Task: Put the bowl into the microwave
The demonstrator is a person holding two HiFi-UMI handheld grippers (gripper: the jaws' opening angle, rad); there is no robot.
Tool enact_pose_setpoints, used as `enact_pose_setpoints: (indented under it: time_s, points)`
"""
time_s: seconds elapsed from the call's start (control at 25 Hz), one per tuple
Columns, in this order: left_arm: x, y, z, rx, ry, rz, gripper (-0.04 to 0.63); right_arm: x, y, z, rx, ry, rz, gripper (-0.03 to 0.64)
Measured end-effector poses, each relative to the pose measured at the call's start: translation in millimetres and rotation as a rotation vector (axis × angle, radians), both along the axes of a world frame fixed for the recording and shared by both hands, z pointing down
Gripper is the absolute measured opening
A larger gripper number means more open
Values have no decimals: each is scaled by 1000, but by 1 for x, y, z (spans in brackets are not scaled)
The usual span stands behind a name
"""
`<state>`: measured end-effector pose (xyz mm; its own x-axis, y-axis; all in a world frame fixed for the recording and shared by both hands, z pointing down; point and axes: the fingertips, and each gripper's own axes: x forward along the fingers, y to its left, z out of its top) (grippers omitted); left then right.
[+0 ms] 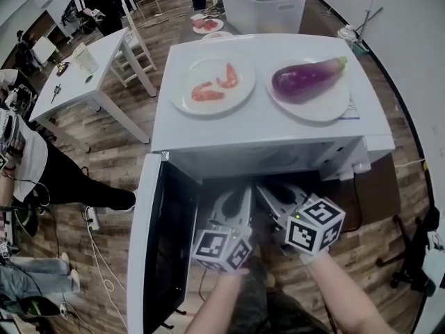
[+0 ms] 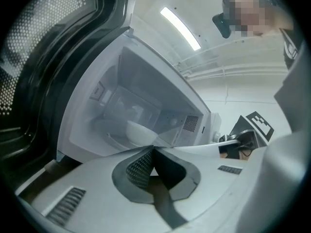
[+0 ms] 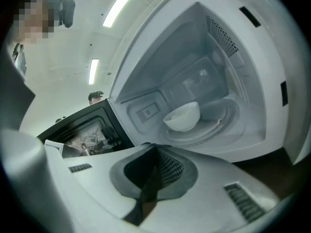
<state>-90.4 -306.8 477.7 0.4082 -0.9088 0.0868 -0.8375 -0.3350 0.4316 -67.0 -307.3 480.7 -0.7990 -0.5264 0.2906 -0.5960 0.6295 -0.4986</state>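
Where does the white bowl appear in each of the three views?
Head view: the bowl is not visible; the top of the microwave hides its inside.
Left gripper view: bowl just left of centre, inside the microwave.
Right gripper view: bowl right of centre, inside the microwave.
Shared landmark: the open microwave door.

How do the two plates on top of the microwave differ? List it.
The left plate holds two small orange-red shrimp-like pieces; the right plate holds one large purple eggplant. The left plate's food leaves much white showing; the eggplant spans most of the right plate. Both are round, white and sit on the microwave top.
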Motion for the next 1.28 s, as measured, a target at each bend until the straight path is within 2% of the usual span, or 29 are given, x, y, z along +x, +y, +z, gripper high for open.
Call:
enact_pose_setpoints:
  time_s: [0.36,0.72,1.28]
  points:
    - [8,29,-11,22,3,6,0,5,24,-15,21,-86,13,3]
    - [17,61,-17,37,1,15,0,15,56,-22,32,-51,2,2]
    - [34,108,-35,56,1,14,0,30,107,-41,27,-76,-22,2]
